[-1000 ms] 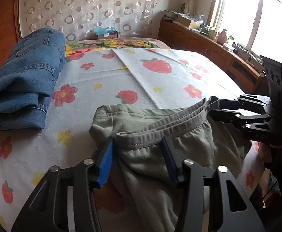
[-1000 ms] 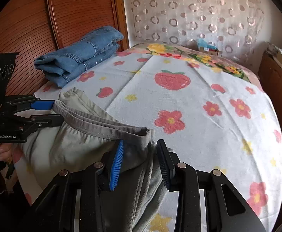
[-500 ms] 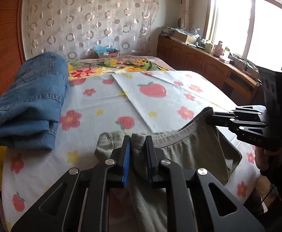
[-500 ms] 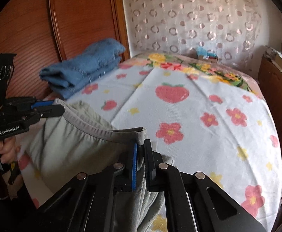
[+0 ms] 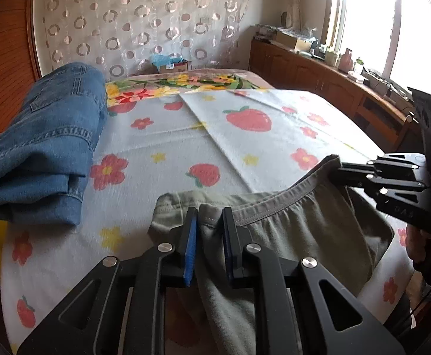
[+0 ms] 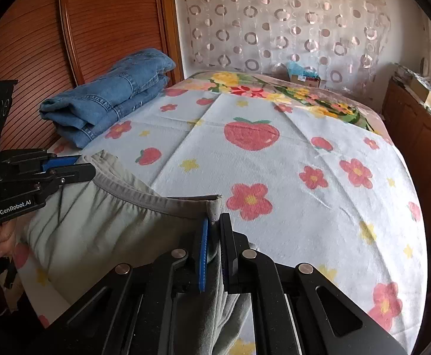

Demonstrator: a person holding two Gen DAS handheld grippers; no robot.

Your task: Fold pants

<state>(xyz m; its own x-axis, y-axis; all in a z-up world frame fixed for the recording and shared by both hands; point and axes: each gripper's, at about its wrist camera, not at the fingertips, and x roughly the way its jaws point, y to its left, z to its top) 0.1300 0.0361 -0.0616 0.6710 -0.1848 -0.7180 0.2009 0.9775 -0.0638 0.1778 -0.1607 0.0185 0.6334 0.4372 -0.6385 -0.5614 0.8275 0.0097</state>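
Note:
Grey-green pants (image 5: 301,233) hang from both grippers at the near edge of the bed, their waistband (image 6: 162,201) stretched between them. My left gripper (image 5: 209,222) is shut on one waistband corner. My right gripper (image 6: 214,230) is shut on the other corner. The right gripper also shows at the right in the left wrist view (image 5: 342,168). The left gripper also shows at the left in the right wrist view (image 6: 79,167). The pant legs drop out of sight below.
The bed has a pale sheet (image 6: 289,165) with strawberries and flowers. Folded blue jeans (image 5: 38,145) lie at the far left by the wooden headboard (image 6: 38,38). A wooden cabinet (image 5: 333,85) runs along the window side.
Both grippers have closed on the waistband corners. They have lifted the waistband and pulled it taut between them.

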